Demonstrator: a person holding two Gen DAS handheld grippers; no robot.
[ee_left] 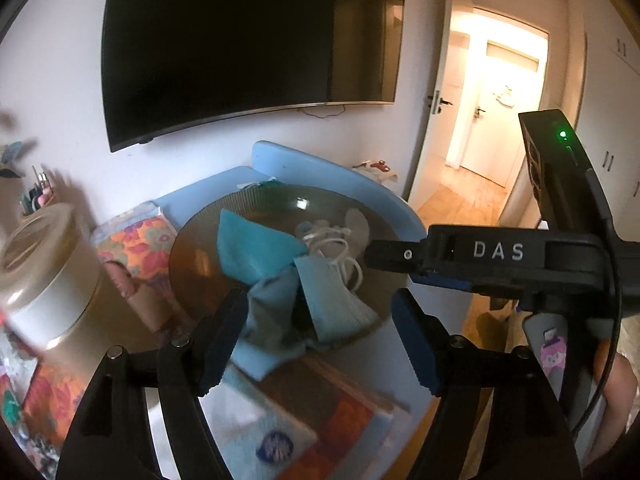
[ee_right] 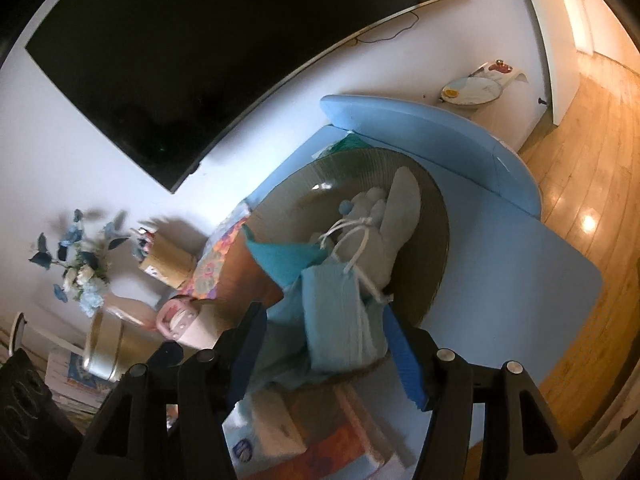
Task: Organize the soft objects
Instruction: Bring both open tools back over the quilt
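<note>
A round brown glass plate (ee_left: 188, 240) (ee_right: 436, 208) on a blue table holds a teal cloth (ee_left: 248, 248) (ee_right: 288, 260), a grey plush toy (ee_left: 356, 220) (ee_right: 404, 200), a stack of light-blue face masks (ee_left: 336, 300) (ee_right: 340, 312) with white loops, and a pale blue cloth (ee_left: 272, 308) (ee_right: 280, 344) hanging over its near rim. My left gripper (ee_left: 318, 336) is open at that rim, the pale cloth and masks between its fingers. My right gripper (ee_right: 326, 350) (ee_left: 390, 268) is open too, reaching in from the right, with the masks in line between its fingers.
A big dark TV hangs on the wall behind. Left of the plate are a floral packet (ee_left: 132, 240), a round tin (ee_left: 40, 272), a pink object (ee_right: 176, 320) and a vase of blue flowers (ee_right: 80, 272). Tissue packs and books (ee_left: 280, 420) lie below. Wooden floor lies to the right.
</note>
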